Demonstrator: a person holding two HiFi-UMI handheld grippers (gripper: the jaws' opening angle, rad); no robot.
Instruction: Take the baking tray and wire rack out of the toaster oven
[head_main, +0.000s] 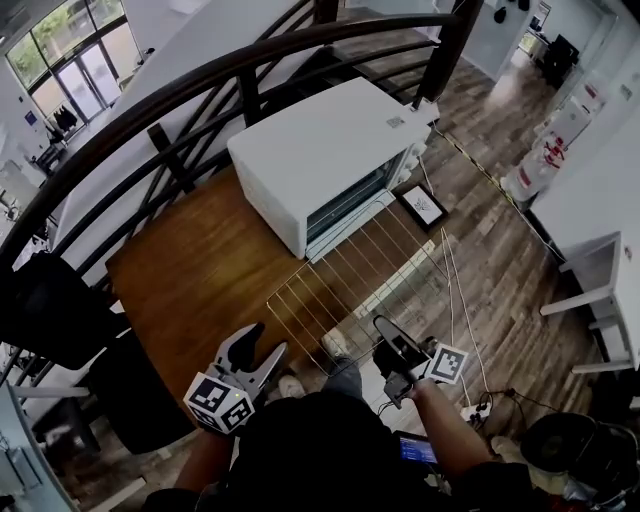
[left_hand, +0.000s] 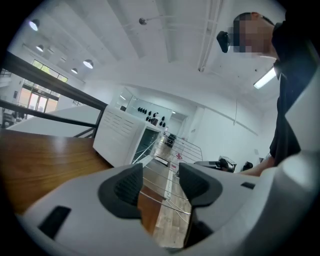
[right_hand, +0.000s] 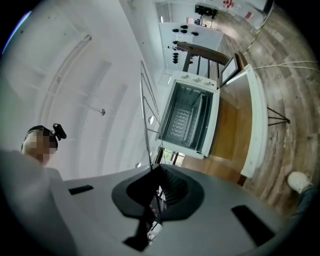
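**Head view.** A white, box-shaped toaster oven (head_main: 320, 150) stands on a brown wooden table (head_main: 200, 270) with its door (head_main: 395, 285) dropped open. The wire rack (head_main: 350, 290), a flat grid of thin bright metal rods, hangs in the air between the open door and the person, and appears clear of the cavity. The right gripper (head_main: 383, 328) is clamped on the rack's near right edge, so the rack stretches away from it towards the oven. The left gripper (head_main: 258, 345) hovers just beside the near left corner without touching it. It is the free hand, and likely the better placed to steady that side.

**Left gripper view.** The jaws stand apart and grip nothing. The dark ribbed pads (left_hand: 127, 187) frame the rack's rods, which run ahead past the oven's side.

**Right gripper view.** The jaws are pressed together on a single rod. The rack rises edge-on from them towards the oven mouth. Inside the cavity is a dimpled metal surface (right_hand: 182, 120). This may be the baking tray, though the view is too small to settle it.
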